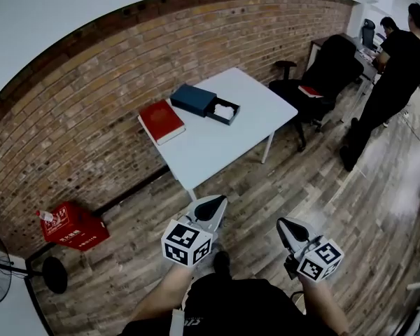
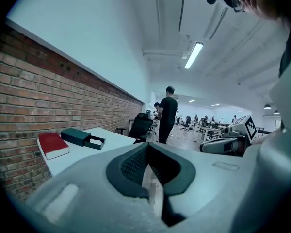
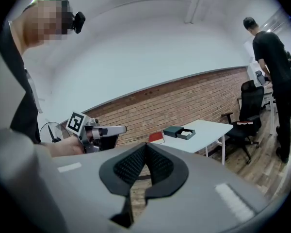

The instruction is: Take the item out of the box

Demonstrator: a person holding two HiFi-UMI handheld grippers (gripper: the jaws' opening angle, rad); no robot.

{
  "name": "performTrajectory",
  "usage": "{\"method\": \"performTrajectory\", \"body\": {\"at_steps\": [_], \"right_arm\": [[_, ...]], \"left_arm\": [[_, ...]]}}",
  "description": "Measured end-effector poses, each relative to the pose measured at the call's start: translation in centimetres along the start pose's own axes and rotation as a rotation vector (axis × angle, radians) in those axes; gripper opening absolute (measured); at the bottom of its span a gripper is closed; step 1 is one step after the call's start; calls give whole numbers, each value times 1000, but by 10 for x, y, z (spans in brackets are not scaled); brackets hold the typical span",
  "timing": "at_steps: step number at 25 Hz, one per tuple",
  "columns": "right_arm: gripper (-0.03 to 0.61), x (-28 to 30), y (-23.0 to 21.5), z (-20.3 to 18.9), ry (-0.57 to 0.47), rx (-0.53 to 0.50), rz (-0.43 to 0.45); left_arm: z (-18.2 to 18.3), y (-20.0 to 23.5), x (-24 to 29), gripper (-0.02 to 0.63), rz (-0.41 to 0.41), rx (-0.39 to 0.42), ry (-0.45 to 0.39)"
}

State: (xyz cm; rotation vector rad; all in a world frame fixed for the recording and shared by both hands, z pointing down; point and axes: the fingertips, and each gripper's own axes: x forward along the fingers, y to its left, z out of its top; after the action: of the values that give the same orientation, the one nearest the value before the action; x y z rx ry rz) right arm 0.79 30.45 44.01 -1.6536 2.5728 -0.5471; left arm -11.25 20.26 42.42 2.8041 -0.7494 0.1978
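A dark blue box lies on the white table by the brick wall. Its drawer is slid out toward the right, and a white item lies in it. Both grippers hang over the wooden floor, well short of the table. My left gripper is shut with nothing in it, and so is my right gripper. In the left gripper view the closed tips point past the box. The right gripper view shows its closed tips below the distant box.
A red book lies on the table left of the box. A black office chair stands at the table's right end, and a person in black stands beyond it. A red crate and a fan sit on the floor at left.
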Motion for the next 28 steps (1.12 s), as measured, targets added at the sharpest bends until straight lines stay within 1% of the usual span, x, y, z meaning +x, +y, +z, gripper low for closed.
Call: {"method": "performTrajectory", "body": {"at_steps": [4, 8, 11, 13, 17, 21, 24, 28], "right_arm": [[0, 53, -3, 14, 8, 9, 21], [0, 94, -11, 22, 13, 20, 25], [0, 120, -11, 25, 23, 42, 36], [0, 136, -7, 20, 50, 53, 58], [0, 161, -8, 9, 114, 69, 91], [0, 181, -14, 2, 129, 127, 136], [0, 199, -32, 2, 136, 124, 154], [0, 222, -68, 21, 111, 137, 165]], "left_arm": [[12, 44, 12, 3, -1, -8, -9], [13, 81, 15, 3, 7, -25, -2], [12, 107, 14, 3, 24, -44, 5], [13, 122, 14, 3, 38, -58, 3], [7, 140, 19, 3, 59, -89, 7], [-4, 159, 39, 3, 82, -122, 33], [0, 163, 65, 3, 75, -113, 35], [15, 178, 102, 3, 76, -86, 41]]}}
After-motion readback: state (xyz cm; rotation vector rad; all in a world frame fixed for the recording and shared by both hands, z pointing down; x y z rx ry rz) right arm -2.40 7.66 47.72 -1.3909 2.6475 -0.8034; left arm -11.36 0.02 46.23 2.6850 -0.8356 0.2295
